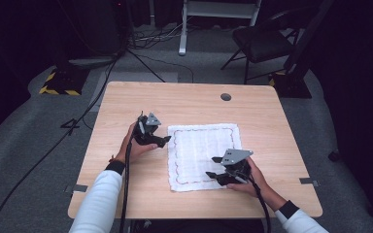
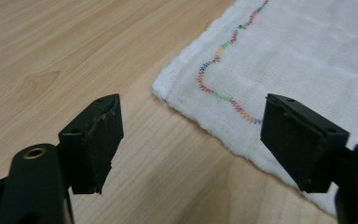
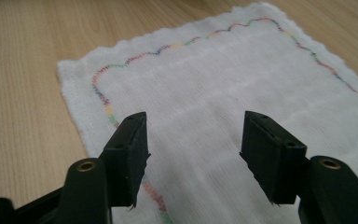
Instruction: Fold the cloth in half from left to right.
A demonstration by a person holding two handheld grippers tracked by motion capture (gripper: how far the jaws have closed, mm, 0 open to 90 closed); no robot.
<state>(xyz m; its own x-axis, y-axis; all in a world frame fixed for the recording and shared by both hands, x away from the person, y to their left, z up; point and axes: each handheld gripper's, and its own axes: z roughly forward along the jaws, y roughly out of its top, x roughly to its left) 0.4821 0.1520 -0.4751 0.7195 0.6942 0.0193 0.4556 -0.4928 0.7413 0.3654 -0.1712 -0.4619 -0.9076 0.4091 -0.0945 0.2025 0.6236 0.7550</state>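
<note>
Hovering left gripper (image 1: 166, 140), right gripper (image 1: 212, 175), jaws apart, white cloth (image 1: 201, 150)

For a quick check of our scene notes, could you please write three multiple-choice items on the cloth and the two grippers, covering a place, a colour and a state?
1. Where does the cloth lie?
A on the floor
B on the table
C on the chair

2. What colour is the cloth's field?
A white
B black
C red

3. How do the left gripper and right gripper stand?
A both shut
B both open
C one shut

Key: 1 B, it lies flat on the wooden top; 2 A, white with a multicoloured stitched border; 3 B, each pair of jaws stands apart, holding nothing.
</note>
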